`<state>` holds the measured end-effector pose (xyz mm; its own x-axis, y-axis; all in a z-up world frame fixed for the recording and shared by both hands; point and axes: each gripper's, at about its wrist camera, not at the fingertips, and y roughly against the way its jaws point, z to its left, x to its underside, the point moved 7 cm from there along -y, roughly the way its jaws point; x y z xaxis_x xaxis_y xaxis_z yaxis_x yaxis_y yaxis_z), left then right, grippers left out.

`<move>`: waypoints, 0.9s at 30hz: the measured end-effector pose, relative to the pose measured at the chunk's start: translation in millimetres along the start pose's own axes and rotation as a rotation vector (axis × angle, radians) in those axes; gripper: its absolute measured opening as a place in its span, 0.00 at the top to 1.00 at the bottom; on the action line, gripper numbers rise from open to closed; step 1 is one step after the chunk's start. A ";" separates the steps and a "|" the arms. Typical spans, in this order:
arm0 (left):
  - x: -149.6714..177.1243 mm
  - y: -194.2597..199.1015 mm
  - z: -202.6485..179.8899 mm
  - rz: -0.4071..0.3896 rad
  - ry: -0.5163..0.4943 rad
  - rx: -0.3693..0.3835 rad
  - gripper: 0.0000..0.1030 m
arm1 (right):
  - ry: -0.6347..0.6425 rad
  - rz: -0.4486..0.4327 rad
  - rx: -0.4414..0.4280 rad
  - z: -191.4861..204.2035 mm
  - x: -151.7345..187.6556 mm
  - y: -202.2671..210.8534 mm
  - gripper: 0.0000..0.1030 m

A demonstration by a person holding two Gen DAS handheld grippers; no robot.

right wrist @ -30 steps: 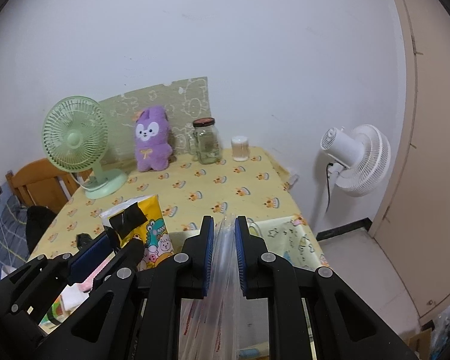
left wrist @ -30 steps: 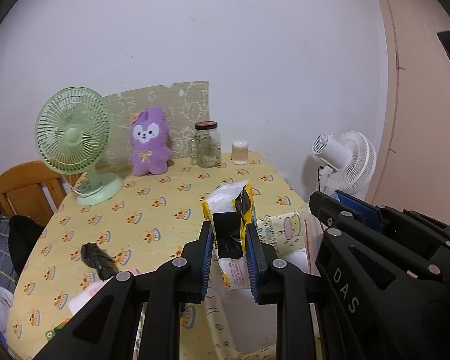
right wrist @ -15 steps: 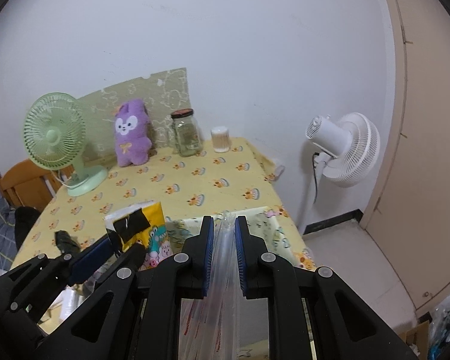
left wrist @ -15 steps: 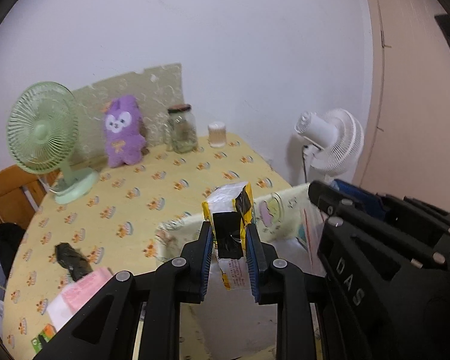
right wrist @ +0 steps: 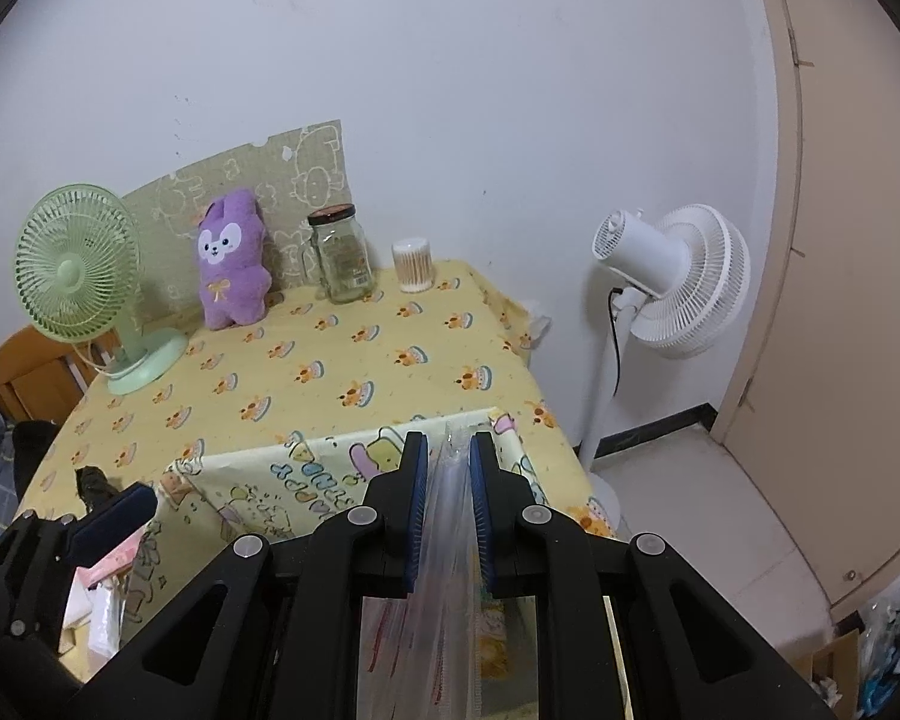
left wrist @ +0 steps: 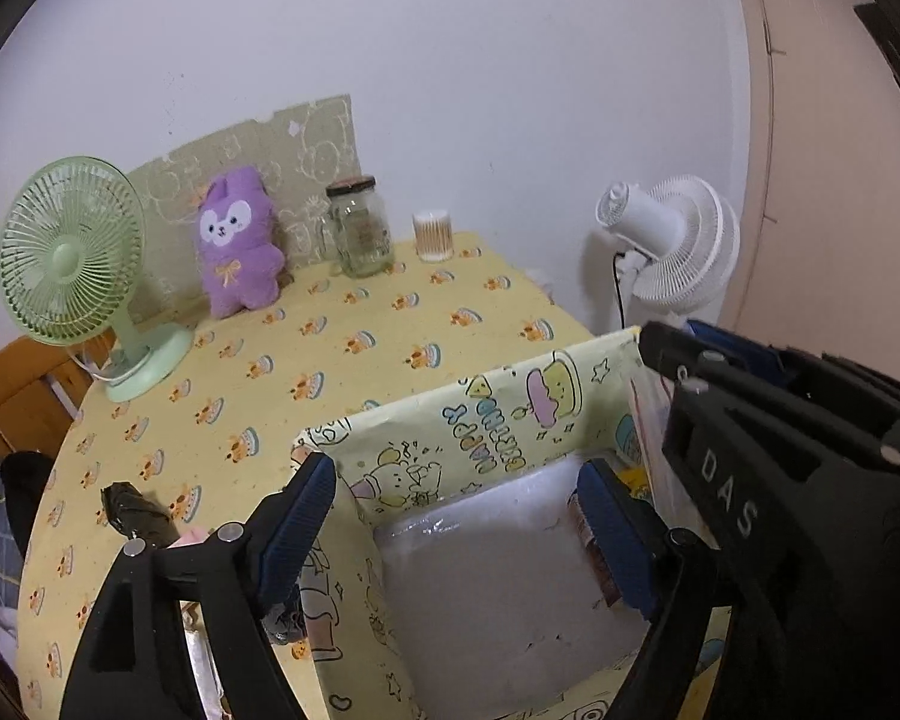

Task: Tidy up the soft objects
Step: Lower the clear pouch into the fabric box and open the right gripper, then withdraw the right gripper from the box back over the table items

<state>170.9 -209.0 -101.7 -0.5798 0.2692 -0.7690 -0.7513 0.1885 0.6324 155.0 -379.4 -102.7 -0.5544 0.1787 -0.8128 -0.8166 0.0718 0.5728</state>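
My left gripper [left wrist: 456, 516] is open and empty, its jaws spread over the yellow cartoon-print storage box [left wrist: 486, 426]. A white plastic-wrapped pack [left wrist: 498, 588] lies inside the box below the jaws. The snack packet I held is not clearly in view. My right gripper [right wrist: 448, 504] is shut on a clear plastic bag [right wrist: 444, 600] at the box's right edge [right wrist: 306, 474]. A purple plush toy [left wrist: 237, 243] sits at the back of the table, also in the right wrist view [right wrist: 231, 261].
A green desk fan [left wrist: 72, 276] stands back left. A glass jar [left wrist: 360, 231] and a cotton-swab tub [left wrist: 433, 235] stand by the wall. A black bundle [left wrist: 135, 516] and pink packet [right wrist: 111, 558] lie front left. A white floor fan [right wrist: 672, 282] stands right of the table.
My left gripper has opened and let go of the yellow snack packet, which is out of sight now. The box now fills the left wrist view. My right gripper still holds the bag.
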 end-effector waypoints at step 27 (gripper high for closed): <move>6.6 46.7 20.5 -0.066 0.026 0.015 0.13 | 0.091 -0.085 0.028 34.6 -3.2 47.9 0.08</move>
<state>138.5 -179.0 -75.4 -0.5376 0.2310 -0.8109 -0.7834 0.2189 0.5817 123.3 -342.6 -69.0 -0.4968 0.0813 -0.8641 -0.8571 0.1102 0.5032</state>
